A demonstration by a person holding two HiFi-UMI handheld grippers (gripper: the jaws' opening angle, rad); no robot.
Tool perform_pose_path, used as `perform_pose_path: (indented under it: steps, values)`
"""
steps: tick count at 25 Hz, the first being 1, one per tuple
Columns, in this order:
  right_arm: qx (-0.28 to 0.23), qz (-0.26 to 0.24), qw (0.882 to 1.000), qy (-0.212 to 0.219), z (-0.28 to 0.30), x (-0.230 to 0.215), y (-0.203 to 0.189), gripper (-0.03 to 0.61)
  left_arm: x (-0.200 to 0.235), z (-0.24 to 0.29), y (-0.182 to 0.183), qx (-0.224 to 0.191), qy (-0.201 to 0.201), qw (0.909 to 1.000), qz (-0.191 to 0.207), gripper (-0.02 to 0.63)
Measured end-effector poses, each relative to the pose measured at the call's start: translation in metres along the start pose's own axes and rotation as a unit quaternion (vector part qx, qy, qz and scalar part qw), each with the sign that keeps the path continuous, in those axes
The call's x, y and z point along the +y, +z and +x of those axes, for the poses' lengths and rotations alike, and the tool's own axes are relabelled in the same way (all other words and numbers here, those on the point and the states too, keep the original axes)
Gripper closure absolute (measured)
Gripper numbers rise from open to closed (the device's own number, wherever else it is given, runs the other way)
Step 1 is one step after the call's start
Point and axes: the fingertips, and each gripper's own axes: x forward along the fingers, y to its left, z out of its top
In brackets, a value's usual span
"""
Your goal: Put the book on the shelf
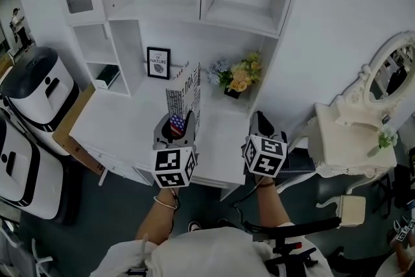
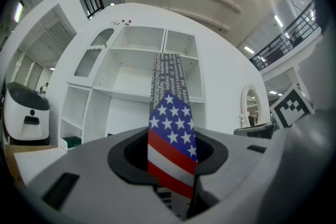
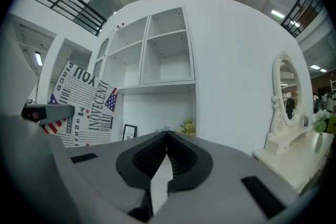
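Observation:
A thin book [image 1: 185,95] with black-and-white print and a stars-and-stripes patch stands upright in my left gripper [image 1: 176,124], which is shut on its lower edge. In the left gripper view the book [image 2: 170,128] rises between the jaws, in front of the white shelf unit [image 2: 157,68]. The shelf unit [image 1: 170,8] stands ahead, and the cubbies that show are bare. My right gripper [image 1: 261,120] hovers to the right of the book, shut with nothing in it. In the right gripper view its jaw tips [image 3: 167,136] meet, and the book [image 3: 84,102] shows at the left.
On the white desk [image 1: 123,120] below the shelves stand a small framed picture [image 1: 158,63] and a flower bunch [image 1: 238,76]. A green box [image 1: 107,76] lies in a low left cubby. White machines [image 1: 35,84] stand at left, and a dressing table with mirror [image 1: 353,133] at right.

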Motion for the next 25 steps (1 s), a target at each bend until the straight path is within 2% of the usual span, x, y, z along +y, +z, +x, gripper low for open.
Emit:
perform_pose_path:
  steps: [8, 16, 25]
  values:
    - [0.004, 0.0, 1.0, 0.01, 0.037, -0.014, 0.002, 0.557, -0.006, 0.031, -0.011, 0.009, 0.006, 0.9999, -0.003, 0.454]
    - [-0.018, 0.006, 0.999, 0.027, 0.063, -0.015, 0.023, 0.557, -0.017, 0.051, -0.001, 0.005, -0.002, 0.9999, 0.015, 0.454]
    - [-0.015, 0.006, 0.999, 0.032, 0.074, -0.017, 0.028, 0.557, -0.022, 0.065, 0.014, 0.007, -0.012, 0.9996, 0.025, 0.454]
